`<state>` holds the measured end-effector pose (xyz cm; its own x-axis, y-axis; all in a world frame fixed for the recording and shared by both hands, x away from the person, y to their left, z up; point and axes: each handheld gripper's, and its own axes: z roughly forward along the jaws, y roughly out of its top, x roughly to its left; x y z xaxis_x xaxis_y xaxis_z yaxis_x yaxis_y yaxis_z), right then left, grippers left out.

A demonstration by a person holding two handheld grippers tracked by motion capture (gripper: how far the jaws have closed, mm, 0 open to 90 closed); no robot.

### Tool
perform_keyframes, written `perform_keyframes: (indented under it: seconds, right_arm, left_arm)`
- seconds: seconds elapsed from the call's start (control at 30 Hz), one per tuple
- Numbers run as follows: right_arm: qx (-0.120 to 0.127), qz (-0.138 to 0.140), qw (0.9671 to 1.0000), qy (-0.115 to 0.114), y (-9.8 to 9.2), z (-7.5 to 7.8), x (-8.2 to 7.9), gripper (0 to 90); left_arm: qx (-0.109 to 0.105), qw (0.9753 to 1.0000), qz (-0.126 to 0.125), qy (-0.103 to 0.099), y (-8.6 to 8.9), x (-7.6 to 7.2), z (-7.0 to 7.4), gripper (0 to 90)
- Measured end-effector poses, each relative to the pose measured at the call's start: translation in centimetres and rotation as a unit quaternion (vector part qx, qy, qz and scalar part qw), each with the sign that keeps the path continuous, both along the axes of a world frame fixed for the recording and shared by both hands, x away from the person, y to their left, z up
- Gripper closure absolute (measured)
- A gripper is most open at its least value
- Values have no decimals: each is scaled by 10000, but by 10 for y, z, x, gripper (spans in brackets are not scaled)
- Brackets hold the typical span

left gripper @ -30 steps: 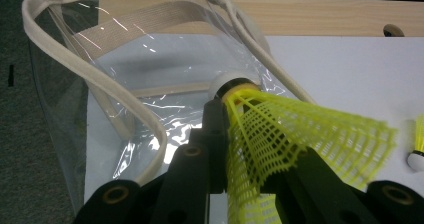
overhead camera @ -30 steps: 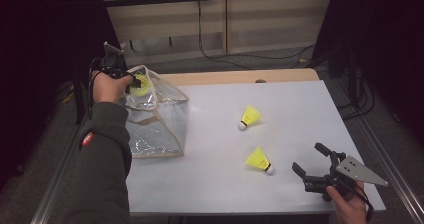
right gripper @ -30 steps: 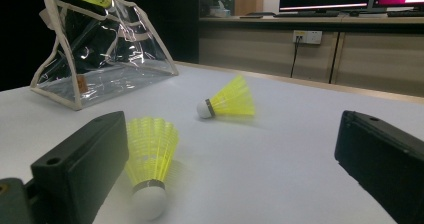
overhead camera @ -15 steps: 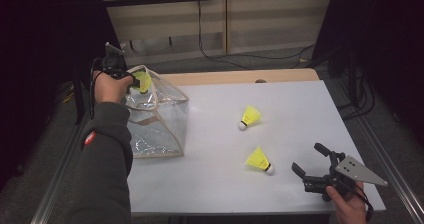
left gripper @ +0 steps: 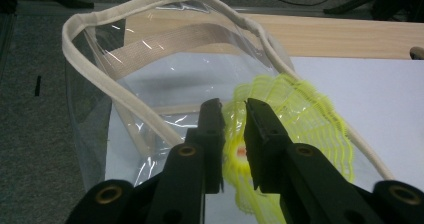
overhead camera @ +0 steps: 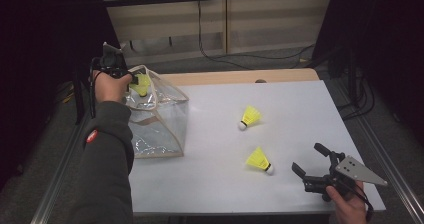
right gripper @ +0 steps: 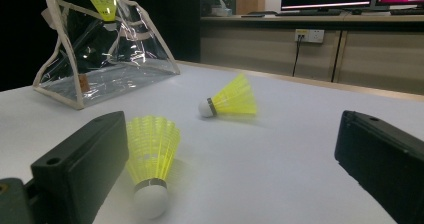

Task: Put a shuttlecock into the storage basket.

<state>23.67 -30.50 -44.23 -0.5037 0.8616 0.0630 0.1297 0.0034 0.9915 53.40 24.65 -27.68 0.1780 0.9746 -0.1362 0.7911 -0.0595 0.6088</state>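
left gripper (overhead camera: 131,79): my jaws pinch a yellow shuttlecock (left gripper: 285,129) over the clear bag (overhead camera: 157,119) mouth
right gripper (overhead camera: 312,164): my jaws spread wide, empty, near shuttlecock (overhead camera: 260,160)

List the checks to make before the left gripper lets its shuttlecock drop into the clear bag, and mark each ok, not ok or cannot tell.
1. Left gripper shut on the held shuttlecock: ok.
2. Held shuttlecock above the clear bag mouth: ok.
3. Bag mouth open: ok.
4. Bag standing on the table: ok.
5. Right gripper open, near shuttlecock within reach: ok.
6. Bag steady when released: cannot tell.
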Motion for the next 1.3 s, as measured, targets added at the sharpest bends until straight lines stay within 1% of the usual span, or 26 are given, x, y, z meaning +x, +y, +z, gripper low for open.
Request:
perform_keyframes:
  seconds: [0.07,0.13,0.17,0.23,0.37,0.47,0.6,0.7,0.73,0.9,0.97,1.07,1.13,1.3]
  right_arm:
    - [-2,1,10000,-3,0,0,0,5]
    - [7,10,10000,-5,0,0,0,5]
    - [4,19,10000,-4,0,0,0,5]
    - [2,19,10000,-11,1,0,0,5]
    - [-2,19,10000,-4,0,0,0,5]
    - [4,21,10000,-6,0,0,0,5]
    - [-8,24,10000,7,1,0,0,5]
    - [5,21,10000,1,1,0,0,5]
    - [-3,18,10000,3,1,0,0,5]
    - [-5,19,10000,-6,0,0,0,5]
    - [-11,19,10000,-6,0,0,0,5]
    - [-31,10,10000,-5,0,0,0,5]
    - [-29,14,10000,-7,0,0,0,5]
    - [-38,5,10000,-15,0,0,0,5]
  left_arm:
    - [-50,10000,-39,-16,-1,0,1,750]
    - [9,10000,-54,-27,-1,-1,1,737]
    - [3,10000,-57,-36,-1,-1,1,730]
    - [39,10000,-53,-19,0,-1,0,733]
    - [144,9999,5,-83,2,-1,0,717]
    - [158,9998,48,-148,3,-1,0,700]
    - [142,9999,-36,-90,3,0,-1,688]
    - [52,9999,-77,-79,0,-1,-1,680]
    - [14,9999,-83,-108,0,-1,0,674]
    - [-141,9996,-252,-40,-3,-3,1,637]
    - [-156,9994,-298,-44,-3,-5,3,621]
    - [-297,9989,-369,-25,-4,-7,6,601]
    - [-389,9982,-462,-43,-5,-9,9,588]
    - [-510,9964,-673,-72,-8,-15,16,555]
